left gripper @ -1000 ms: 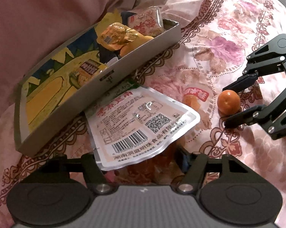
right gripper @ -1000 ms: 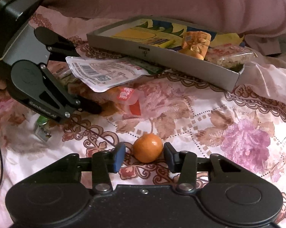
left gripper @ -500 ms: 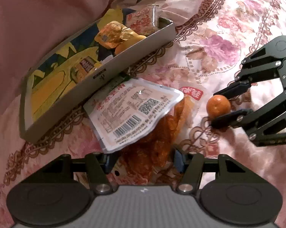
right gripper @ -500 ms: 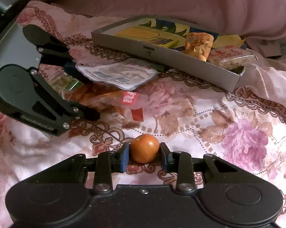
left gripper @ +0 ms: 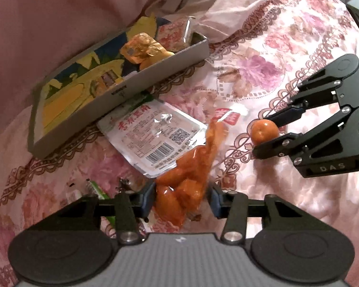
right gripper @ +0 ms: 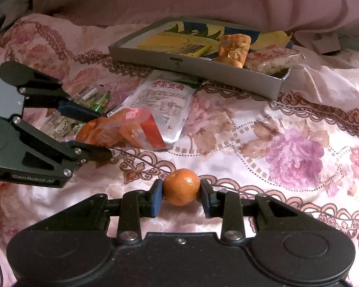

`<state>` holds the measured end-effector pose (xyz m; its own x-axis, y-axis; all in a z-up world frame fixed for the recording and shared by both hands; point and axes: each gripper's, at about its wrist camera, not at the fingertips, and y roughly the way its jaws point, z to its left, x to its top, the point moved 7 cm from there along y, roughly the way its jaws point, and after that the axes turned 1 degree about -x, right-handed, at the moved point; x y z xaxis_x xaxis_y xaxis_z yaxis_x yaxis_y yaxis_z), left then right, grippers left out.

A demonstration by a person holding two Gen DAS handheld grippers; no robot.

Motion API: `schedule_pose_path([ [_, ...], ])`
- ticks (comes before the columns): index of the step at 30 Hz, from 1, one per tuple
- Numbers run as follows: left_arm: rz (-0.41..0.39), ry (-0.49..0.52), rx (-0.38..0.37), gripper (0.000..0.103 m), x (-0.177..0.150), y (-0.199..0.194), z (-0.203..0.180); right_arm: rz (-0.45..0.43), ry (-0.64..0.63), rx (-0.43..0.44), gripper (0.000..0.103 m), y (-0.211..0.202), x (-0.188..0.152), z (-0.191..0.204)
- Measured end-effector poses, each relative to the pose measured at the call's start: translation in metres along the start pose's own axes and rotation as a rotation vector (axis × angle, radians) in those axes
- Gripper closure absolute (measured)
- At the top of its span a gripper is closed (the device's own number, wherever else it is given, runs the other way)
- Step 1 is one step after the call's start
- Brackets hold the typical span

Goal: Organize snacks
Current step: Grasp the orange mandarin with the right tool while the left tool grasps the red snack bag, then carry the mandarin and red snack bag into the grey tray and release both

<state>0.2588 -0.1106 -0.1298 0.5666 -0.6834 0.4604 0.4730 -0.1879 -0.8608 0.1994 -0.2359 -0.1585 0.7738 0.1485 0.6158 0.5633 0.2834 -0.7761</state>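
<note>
The right gripper (right gripper: 181, 197) has its jaws clamped on a small orange mandarin (right gripper: 181, 187), one pad pressed to each side of the fruit, just above the flowered pink bedspread (right gripper: 296, 157). The left gripper (left gripper: 182, 197) has its jaws closing around a clear bag of orange snack pieces (left gripper: 186, 184); the bag sits between the two pads, its red-labelled top trailing away toward the middle of the bed, though whether the pads already press on it cannot be told. Just beyond that bag lies a flat silver-white pouch (left gripper: 153, 135) with red lettering, a barcode and a square code, its far edge tucked against the side of a shallow grey box (left gripper: 122, 93). The box rests on the bedspread near a plain pink cushion (left gripper: 60, 24) and holds a crinkled golden wrapper (left gripper: 141, 47), a red-and-white packet (left gripper: 173, 33) at its far end, and a yellow and blue printed sheet lining the bottom. Some small green-and-white wrapped pieces (right gripper: 93, 98) lie on the bedspread close by the left gripper's arm.
</note>
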Motion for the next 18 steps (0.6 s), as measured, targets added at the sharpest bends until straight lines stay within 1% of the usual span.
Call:
schedule_pose_path([
  [4, -0.004, -0.04, -0.013, 0.053, -0.004, -0.01, -0.002, -0.021, 0.009, 0.008, 0.068, -0.008, 0.002, 0.002],
  [8, -0.022, -0.064, -0.001, 0.053, -0.008, -0.019, -0.005, -0.053, 0.009, 0.02, 0.068, -0.016, 0.006, 0.002],
  [13, -0.057, -0.145, -0.005, 0.053, -0.009, -0.035, -0.001, -0.13, 0.023, 0.047, 0.068, -0.03, 0.015, 0.001],
  [18, -0.111, -0.225, -0.008, 0.053, -0.005, -0.054, 0.005, -0.199, 0.028, 0.07, 0.068, -0.047, 0.023, 0.001],
])
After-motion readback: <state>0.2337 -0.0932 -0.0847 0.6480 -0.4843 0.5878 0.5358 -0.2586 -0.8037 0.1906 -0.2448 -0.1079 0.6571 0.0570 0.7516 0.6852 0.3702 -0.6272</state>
